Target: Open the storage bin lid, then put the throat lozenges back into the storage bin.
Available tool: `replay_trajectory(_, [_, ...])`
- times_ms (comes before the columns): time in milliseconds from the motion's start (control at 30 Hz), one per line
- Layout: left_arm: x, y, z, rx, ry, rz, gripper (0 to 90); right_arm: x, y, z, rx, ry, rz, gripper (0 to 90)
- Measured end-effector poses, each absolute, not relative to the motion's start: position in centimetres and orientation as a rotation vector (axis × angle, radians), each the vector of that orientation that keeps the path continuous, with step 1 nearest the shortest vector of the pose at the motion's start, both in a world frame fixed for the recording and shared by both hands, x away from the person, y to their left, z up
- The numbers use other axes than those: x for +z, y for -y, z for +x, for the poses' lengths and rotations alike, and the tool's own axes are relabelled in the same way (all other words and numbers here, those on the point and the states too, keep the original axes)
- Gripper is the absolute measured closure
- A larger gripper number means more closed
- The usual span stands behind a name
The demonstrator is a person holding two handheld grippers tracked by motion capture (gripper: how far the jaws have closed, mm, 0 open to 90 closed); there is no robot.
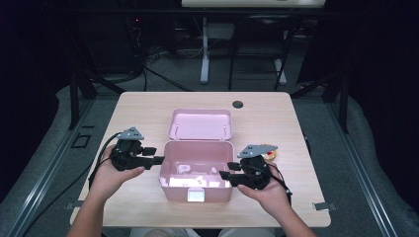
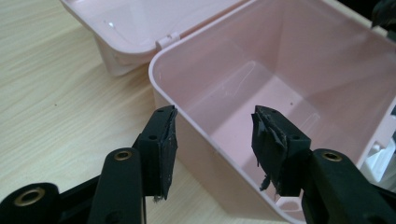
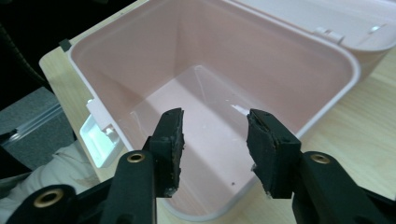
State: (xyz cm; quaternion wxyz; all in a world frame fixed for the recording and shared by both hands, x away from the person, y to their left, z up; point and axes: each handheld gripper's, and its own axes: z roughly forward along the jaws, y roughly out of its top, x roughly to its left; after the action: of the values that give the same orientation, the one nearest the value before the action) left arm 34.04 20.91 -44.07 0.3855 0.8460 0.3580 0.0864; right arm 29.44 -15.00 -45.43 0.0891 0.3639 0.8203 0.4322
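I see the pink plastic box with rounded corners (image 1: 197, 170) standing near the front middle of the light wooden table (image 1: 138, 113), with its hinged pink lid (image 1: 200, 123) lying open behind it. My left gripper (image 1: 159, 160) is at the left wall of the box; its jaws are apart and hold nothing, one pad outside the wall and one over the inside. My right gripper (image 1: 223, 175) is at the right rim, also with jaws apart and nothing between them. In both gripper views the inside of the box looks empty. A small red and yellow object (image 1: 269, 155) lies just behind the right gripper; I cannot tell what it is. I judge that the work now is on the box itself. To do it well, I would keep both grippers low and level at the walls, close gently on the thin plastic rim, and move both sides together, so the box does not tilt or slide.
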Motion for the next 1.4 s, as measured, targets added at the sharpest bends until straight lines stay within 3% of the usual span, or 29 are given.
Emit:
replay_trajectory(167, [-44.7, -21.4, 33.7, 0.226, -0.922, 2.149, 47.3, -43.9, 16.1, 30.0, 1.265, -2.386, 1.106, 53.3])
replay_trajectory(833, [-45.5, -20.7, 32.7, 0.220, -0.855, 2.170, 44.5, -43.4, 17.6, 33.9, 1.080, -2.415, 1.159, 27.7])
replay_trajectory(1400, [-46.1, -20.0, 32.5, 0.220, -0.839, 2.200, 44.6, -44.0, 18.2, 37.6, 0.878, -2.469, 1.226, 23.2])
